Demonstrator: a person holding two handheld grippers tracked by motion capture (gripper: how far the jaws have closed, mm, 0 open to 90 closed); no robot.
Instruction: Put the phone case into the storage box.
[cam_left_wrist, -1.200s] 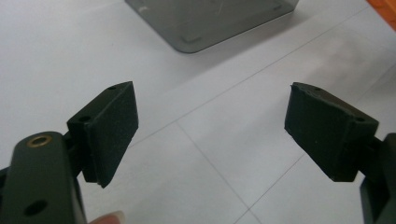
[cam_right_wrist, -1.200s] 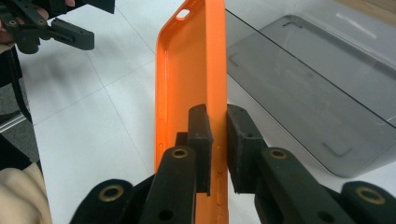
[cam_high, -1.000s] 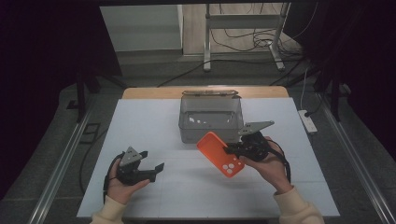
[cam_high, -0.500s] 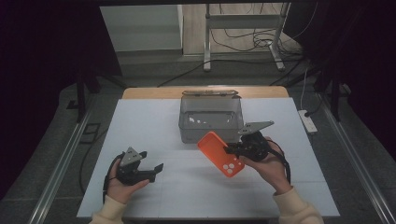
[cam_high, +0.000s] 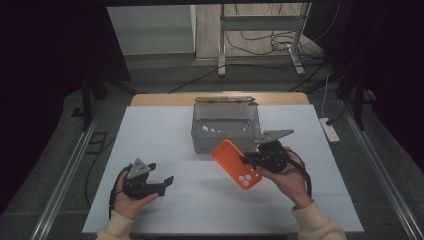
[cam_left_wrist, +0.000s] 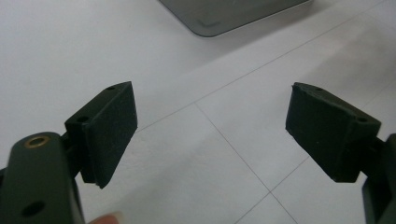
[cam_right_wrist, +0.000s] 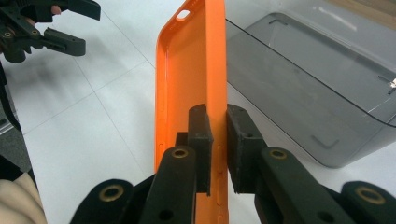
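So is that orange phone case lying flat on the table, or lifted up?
Lifted. The orange silicone phone case stands on edge, its side wall pinched by the right gripper, tilted above the white table.

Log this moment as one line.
right tool: shut on case edge | left tool: open, nothing between | bin: beside case

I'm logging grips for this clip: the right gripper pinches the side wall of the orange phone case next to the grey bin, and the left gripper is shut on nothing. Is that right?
Not quite. The left gripper is open, its jaws wide apart over the bare white table, as the left gripper view shows. The rest holds: the right gripper pinches the side wall of the orange phone case next to the grey bin.
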